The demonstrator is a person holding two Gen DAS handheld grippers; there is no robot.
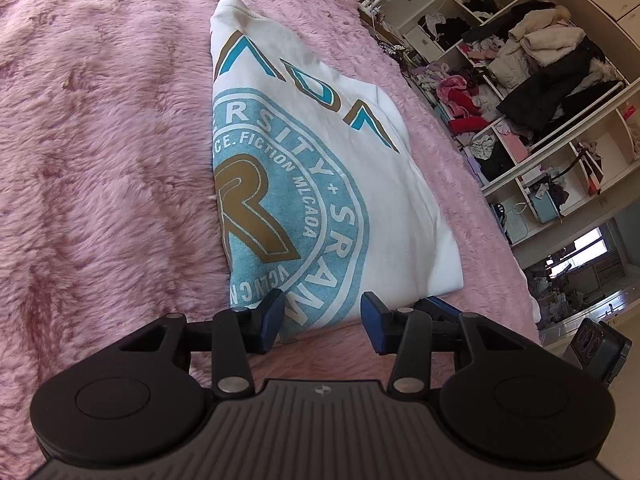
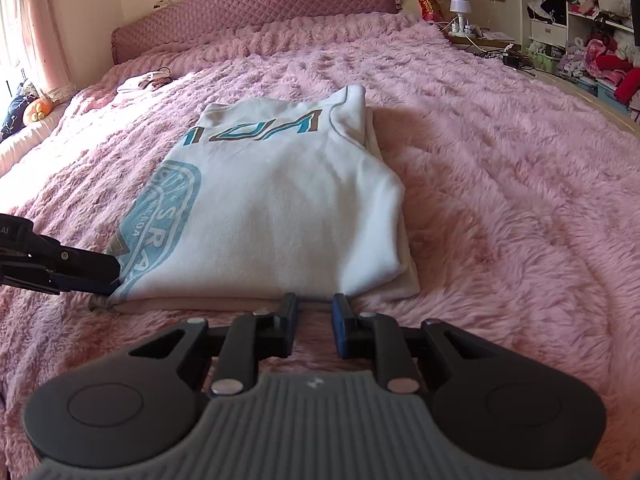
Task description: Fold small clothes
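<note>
A white sweatshirt with a blue round emblem and teal-brown letters lies folded into a long strip on the pink fluffy bedspread. My left gripper is open, its blue pads at the shirt's near hem, one on each side of the emblem's edge. In the right wrist view the shirt lies straight ahead, and my right gripper is open, right at its near hem. The left gripper shows there at the shirt's near left corner.
The bed's quilted pink headboard is at the far end, with a small pale cloth near the pillows. Open shelves piled with clothes stand beyond the bed's right side. A nightstand with a lamp is beside them.
</note>
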